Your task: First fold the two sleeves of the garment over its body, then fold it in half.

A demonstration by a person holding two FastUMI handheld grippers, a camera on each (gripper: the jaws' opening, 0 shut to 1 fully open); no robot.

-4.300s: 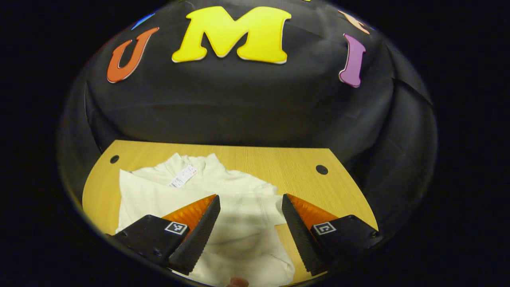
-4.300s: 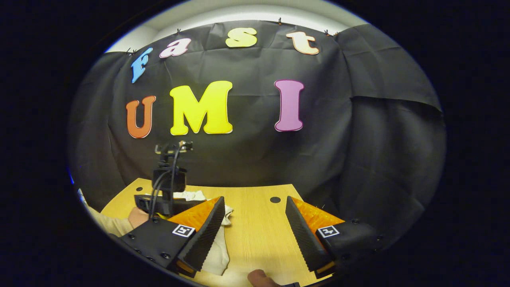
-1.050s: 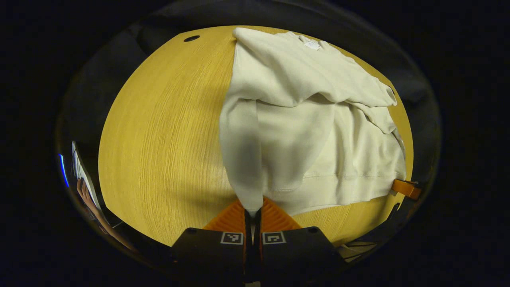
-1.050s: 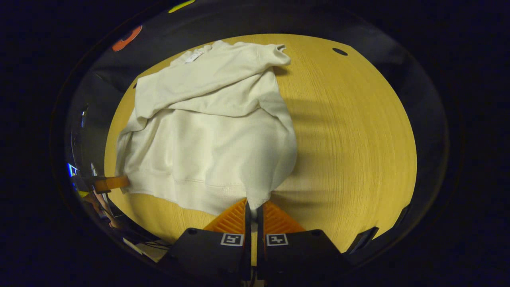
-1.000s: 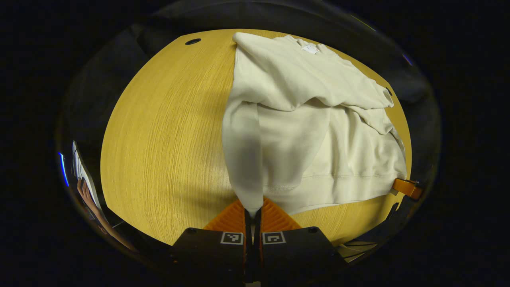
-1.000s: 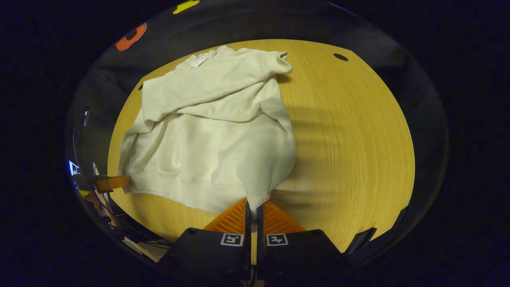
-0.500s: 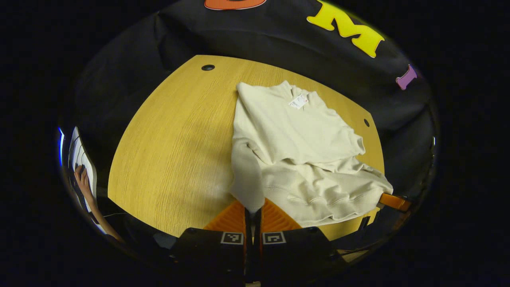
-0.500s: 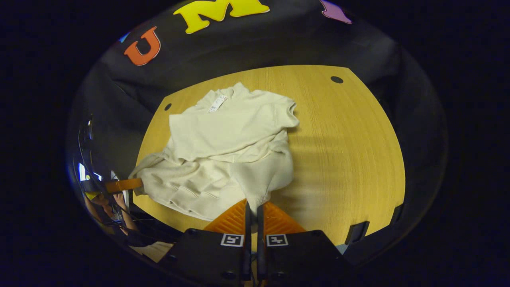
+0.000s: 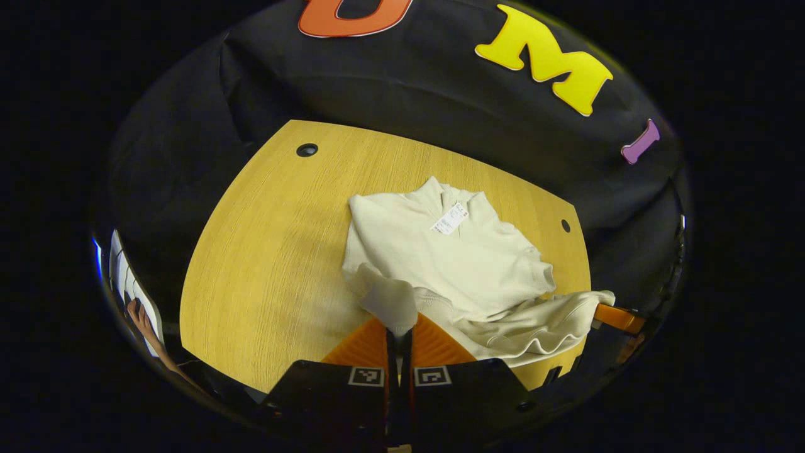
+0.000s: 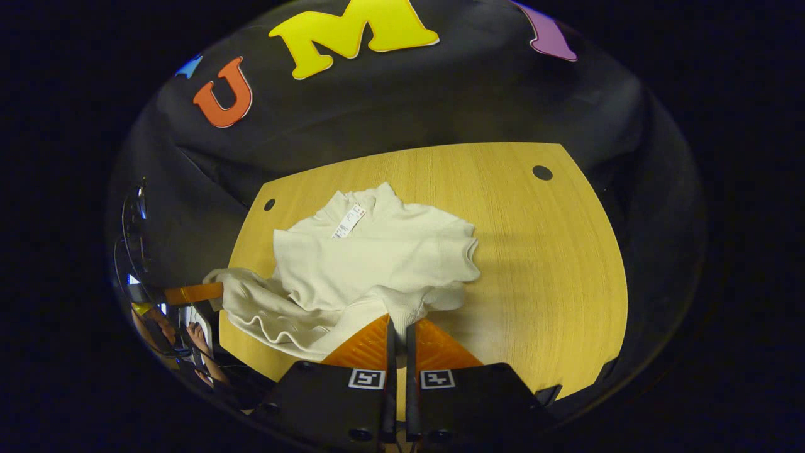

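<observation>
In the left gripper view, the left tool (image 9: 399,332) sits at the bottom centre with its two fingers closed tight together, pinching a corner of the cream garment (image 9: 462,264) at its hem edge. From that pinched corner the cloth rises in a small bunched peak and runs away from the tool toward the far side of the wooden counter (image 9: 270,251). The garment's upper part lies flat on the counter, collar toward the booth's wall, with a white tag (image 9: 449,218) showing at the neck. The lower hem is lifted and drapes in loose waves to the right, where the right tool (image 9: 615,316) holds the other corner at the counter's near right edge. A round hole (image 9: 307,150) marks the counter's far left corner, well apart from the cloth

In the right gripper view, the right tool (image 10: 399,332) is likewise clamped shut, both fingers pressing on a hem corner of the garment (image 10: 377,258), which bunches just above the fingertips. The body of the garment spreads ahead and to the left of the tool, the tag (image 10: 349,221) lying near the collar at the far end. The hem sags in ripples leftward to the left tool (image 10: 192,292), which grips the opposite corner near the counter's (image 10: 541,264) left edge. The counter right of the garment is bare wood
</observation>
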